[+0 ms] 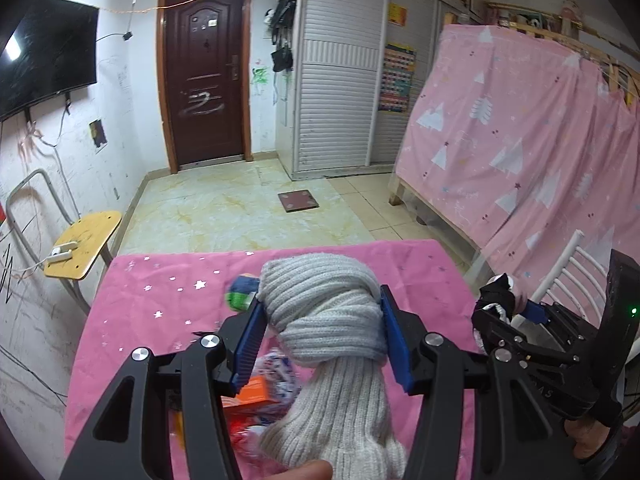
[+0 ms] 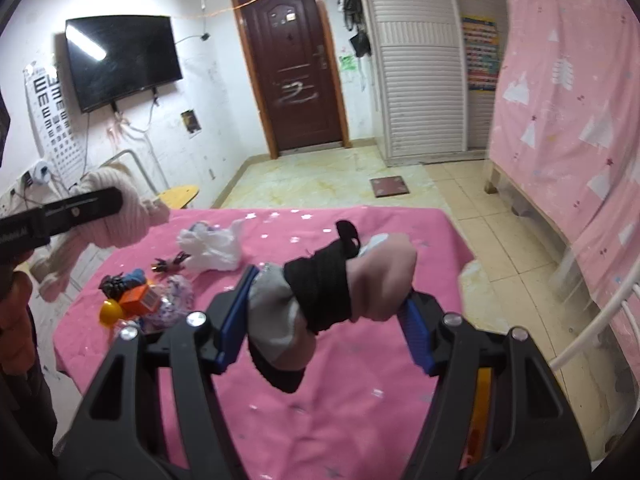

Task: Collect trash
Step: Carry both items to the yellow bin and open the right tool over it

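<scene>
Left wrist view: the left gripper [image 1: 322, 330] has its jaws closed on a knotted grey knit sock bundle [image 1: 326, 320]. The blue pads [image 1: 250, 340] press on both sides of the knot. The long ribbed end hangs down toward the camera. The bundle is held up in the air above the pink surface [image 1: 160, 300]. A fingertip [image 1: 308, 470] shows at the bottom edge. Below the bundle lie an orange box [image 1: 250, 394] and a crinkly wrapper with dots [image 1: 280, 364]. A blue and green thing [image 1: 242, 294] lies just behind the left pad. I cannot tell what it is.

In the right wrist view, the right gripper [image 2: 324, 322] has its jaws closed on a second sock bundle [image 2: 340, 284]. This one is pink and grey, with a black sock wrapped around its middle. It is also held up above the pink surface.

More trash lies on the left part of the surface: a white plastic bag [image 2: 212, 246], a yellow round thing [image 2: 111, 312], the orange box and a small black tangle [image 2: 114, 284]. They sit near each other.

A yellow chair [image 1: 82, 244] stands beside the surface. A flat dark scale [image 1: 298, 201] lies on the floor. A brown door [image 1: 204, 76] is at the back.
</scene>
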The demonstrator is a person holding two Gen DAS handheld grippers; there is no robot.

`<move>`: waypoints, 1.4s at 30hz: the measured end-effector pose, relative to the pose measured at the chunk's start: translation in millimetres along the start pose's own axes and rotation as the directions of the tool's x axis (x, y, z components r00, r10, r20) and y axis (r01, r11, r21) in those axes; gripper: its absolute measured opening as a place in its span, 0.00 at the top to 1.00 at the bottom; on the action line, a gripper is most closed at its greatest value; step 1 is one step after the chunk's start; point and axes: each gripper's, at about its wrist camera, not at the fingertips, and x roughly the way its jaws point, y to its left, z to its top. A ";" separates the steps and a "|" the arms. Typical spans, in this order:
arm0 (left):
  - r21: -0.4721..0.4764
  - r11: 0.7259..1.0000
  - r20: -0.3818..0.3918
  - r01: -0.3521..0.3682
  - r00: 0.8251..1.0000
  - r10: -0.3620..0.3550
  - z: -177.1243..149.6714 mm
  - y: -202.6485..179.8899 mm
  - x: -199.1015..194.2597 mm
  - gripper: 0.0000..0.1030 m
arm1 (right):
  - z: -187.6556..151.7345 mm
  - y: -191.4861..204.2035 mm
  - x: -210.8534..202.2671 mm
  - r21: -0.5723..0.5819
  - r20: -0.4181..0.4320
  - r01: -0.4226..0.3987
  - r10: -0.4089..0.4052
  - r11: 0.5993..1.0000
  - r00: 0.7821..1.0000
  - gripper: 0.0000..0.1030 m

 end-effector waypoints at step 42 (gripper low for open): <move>0.136 0.953 -0.162 0.271 0.955 -0.249 -23.9 -227.3 61.7 0.54 | -85.4 -168.2 -50.7 0.236 -0.071 0.150 -0.137 0.960 0.988 0.22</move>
